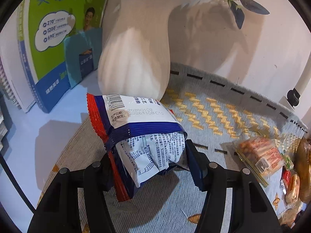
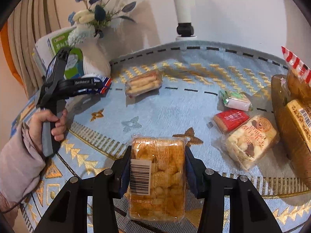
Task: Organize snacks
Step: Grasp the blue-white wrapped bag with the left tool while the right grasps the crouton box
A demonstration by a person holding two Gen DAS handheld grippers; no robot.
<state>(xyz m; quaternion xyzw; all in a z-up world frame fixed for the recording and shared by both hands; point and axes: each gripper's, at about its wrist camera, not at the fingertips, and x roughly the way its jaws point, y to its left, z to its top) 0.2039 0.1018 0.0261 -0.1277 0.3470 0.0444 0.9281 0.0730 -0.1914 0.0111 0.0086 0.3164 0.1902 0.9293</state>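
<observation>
Left wrist view shows the left tongs (image 1: 149,167) closed on a white, blue and red crinkled snack packet (image 1: 136,128), pinched at its lower end and held just in front of a tall white ribbed ceramic vase (image 1: 134,58). Green-and-blue books (image 1: 50,44) stand to the vase's left. Below lies a pale blue woven cloth with gold zigzag pattern (image 1: 213,112) covering the worktop.

Right wrist view shows the right tongs (image 2: 157,171) clamped on both long sides of a clear-wrapped golden puffed-rice bar with a barcode label (image 2: 157,176), above the cloth's near edge. Farther back on the cloth lies a clear pack of pale wafer sticks (image 2: 143,85). To the right sit a green-and-white wrapped bar (image 2: 236,100), a red wrapped biscuit (image 2: 231,119) and a cream nougat-like pack (image 2: 250,139), close together.
</observation>
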